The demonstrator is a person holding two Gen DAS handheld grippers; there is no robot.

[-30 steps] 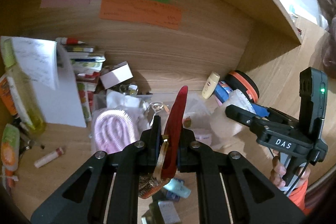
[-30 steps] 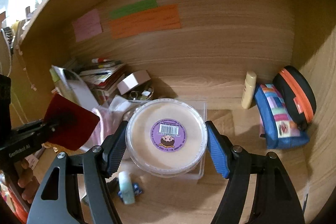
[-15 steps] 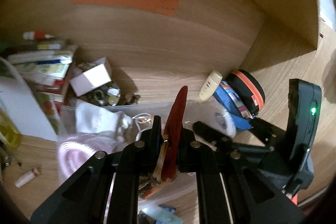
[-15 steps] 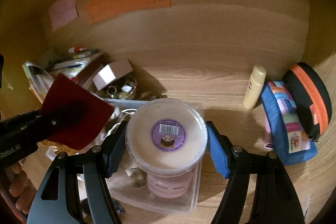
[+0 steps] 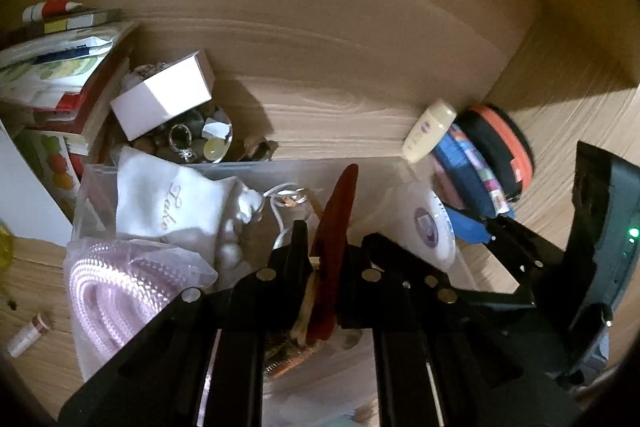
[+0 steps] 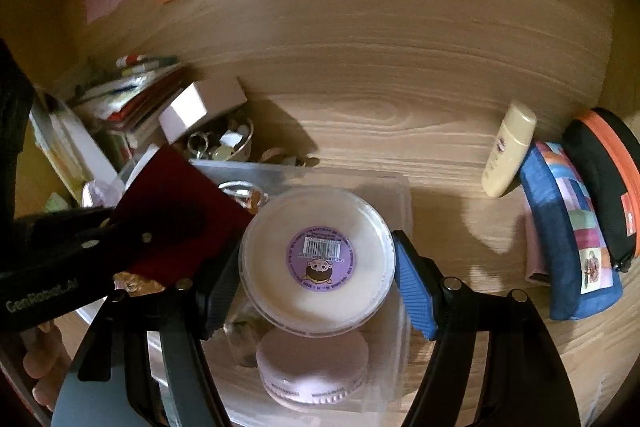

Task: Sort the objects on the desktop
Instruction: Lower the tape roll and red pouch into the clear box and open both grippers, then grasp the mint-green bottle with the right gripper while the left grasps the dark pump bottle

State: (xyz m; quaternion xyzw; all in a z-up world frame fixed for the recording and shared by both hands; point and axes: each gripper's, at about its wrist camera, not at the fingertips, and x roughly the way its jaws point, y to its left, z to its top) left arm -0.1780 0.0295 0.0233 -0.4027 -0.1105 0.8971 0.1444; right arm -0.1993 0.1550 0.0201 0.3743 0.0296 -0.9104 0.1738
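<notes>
My left gripper (image 5: pixel 326 251) is shut on a flat dark red pouch (image 5: pixel 334 239), held edge-on over a clear plastic bin (image 5: pixel 96 187). From the right wrist view the red pouch (image 6: pixel 176 215) shows as a flat square at the left. My right gripper (image 6: pixel 318 259) is shut on a round cream tub with a purple label (image 6: pixel 318 259), held above the bin's right part (image 6: pixel 400 187). A pink round jar (image 6: pixel 312 367) lies in the bin below it. A white drawstring bag (image 5: pixel 180 211) and a pink coiled item in plastic (image 5: pixel 116 291) lie in the bin's left part.
A white box (image 5: pixel 164 95) on a glass bowl of trinkets (image 5: pixel 200 143) and stacked books (image 5: pixel 60 67) stand at back left. A cream tube (image 6: pixel 508 151), blue pouch (image 6: pixel 568 243) and black-orange case (image 6: pixel 608 179) lean at right. A small vial (image 5: pixel 28 335) lies front left.
Both grippers have moved forward and down over the clear bin with their loads. The bin and the back wall appear closer; the pink jar now shows beneath the tub.
</notes>
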